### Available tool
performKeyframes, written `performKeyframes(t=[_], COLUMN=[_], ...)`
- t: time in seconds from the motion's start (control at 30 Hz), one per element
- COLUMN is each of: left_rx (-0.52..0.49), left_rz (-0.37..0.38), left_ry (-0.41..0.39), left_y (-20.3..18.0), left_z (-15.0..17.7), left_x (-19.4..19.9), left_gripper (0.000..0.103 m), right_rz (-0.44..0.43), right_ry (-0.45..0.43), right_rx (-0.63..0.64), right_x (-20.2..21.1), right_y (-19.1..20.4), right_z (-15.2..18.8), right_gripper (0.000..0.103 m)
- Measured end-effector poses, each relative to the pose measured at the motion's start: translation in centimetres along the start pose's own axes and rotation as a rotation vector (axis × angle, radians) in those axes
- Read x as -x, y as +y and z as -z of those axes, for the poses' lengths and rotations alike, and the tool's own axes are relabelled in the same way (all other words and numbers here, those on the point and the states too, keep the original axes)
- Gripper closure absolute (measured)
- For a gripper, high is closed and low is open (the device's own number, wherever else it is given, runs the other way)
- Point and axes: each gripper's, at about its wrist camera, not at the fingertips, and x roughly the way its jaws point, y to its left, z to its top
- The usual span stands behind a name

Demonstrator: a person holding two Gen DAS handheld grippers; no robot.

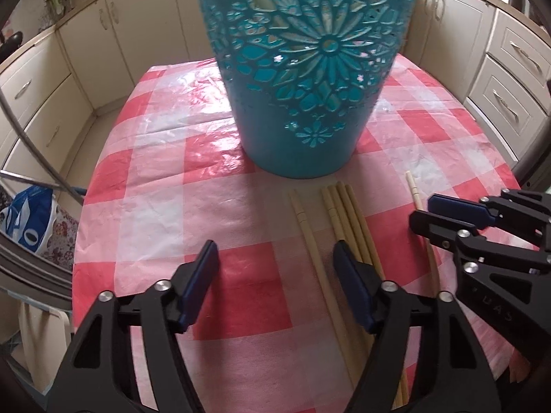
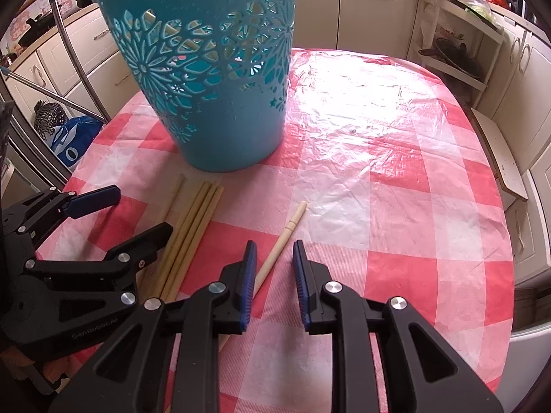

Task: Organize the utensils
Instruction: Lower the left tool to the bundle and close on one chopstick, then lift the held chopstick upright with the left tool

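Observation:
A teal perforated basket point(image 1: 303, 69) stands upright on the red-and-white checked tablecloth point(image 1: 151, 220); it also shows in the right wrist view point(image 2: 213, 79). Several pale wooden chopsticks point(image 1: 347, 220) lie flat in front of it, also seen in the right wrist view point(image 2: 193, 227). One chopstick point(image 2: 282, 241) lies apart to the right. My left gripper point(image 1: 275, 258) is open and empty, its right finger over the bundle. My right gripper point(image 2: 273, 258) is open, its jaws on either side of the single chopstick's near part. Each gripper shows in the other's view: the right gripper point(image 1: 427, 213), the left gripper point(image 2: 144, 210).
Cream kitchen cabinets point(image 1: 103, 34) surround the table. A blue-and-white bag point(image 1: 31, 220) sits on the floor at the left. A shelf rack with pans point(image 2: 454, 51) stands at the far right. The tablecloth point(image 2: 396, 172) stretches bare to the basket's right.

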Motion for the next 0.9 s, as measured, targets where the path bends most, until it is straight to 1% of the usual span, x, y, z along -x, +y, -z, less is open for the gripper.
performKeyframes(t=[0.07,0.1,0.13,0.17,0.23,0.27,0.47,0.53,0.57,0.63,0.7,0.9], left_rx=[-0.024,-0.034,-0.043,-0.048,-0.034,-0.028,-0.006,-0.013,-0.016,-0.006,0.005,-0.001], left_rz=[0.021,0.030,0.041,0.060,0.124,0.127,0.124,0.122,0.126,0.156,0.177,0.163], left_ry=[-0.011,-0.013,-0.014,-0.013,-0.007,-0.007,0.004,0.001,0.002,0.011,0.021,0.027], left_y=[-0.3,-0.5,-0.6,-0.7,-0.3,-0.2,0.2,0.1,0.1,0.3,0.6,0.4], left_z=[0.0,0.0,0.0,-0.1,-0.1,-0.1,-0.2,-0.2,-0.2,-0.3,-0.2,-0.2], left_x=[0.1,0.2,0.2,0.3,0.3,0.3,0.2,0.1,0.1,0.1,0.2,-0.1], left_gripper=[0.059,0.063,0.073,0.081,0.088,0.090,0.091,0.091,0.093,0.097,0.098,0.097], right_rz=[0.003,-0.007,-0.013,-0.023,-0.044,-0.047,-0.033,-0.025,-0.025,-0.042,-0.052,-0.043], right_ry=[0.003,0.007,0.009,0.015,0.023,0.026,0.031,0.027,0.027,0.032,0.037,0.037], right_rx=[0.023,0.039,0.052,0.072,0.084,0.086,0.039,0.049,0.059,0.071,0.091,0.099], right_x=[0.0,0.0,0.0,0.1,0.1,0.1,-0.1,-0.1,-0.1,0.0,0.1,0.0], right_y=[0.4,0.7,0.9,1.2,1.2,1.2,0.1,0.3,0.5,0.8,1.2,1.3], right_z=[0.0,0.0,0.0,0.0,0.1,0.0,-0.3,-0.2,-0.2,0.0,0.1,0.1], right_gripper=[0.082,0.086,0.090,0.091,0.093,0.093,0.093,0.093,0.093,0.093,0.093,0.093])
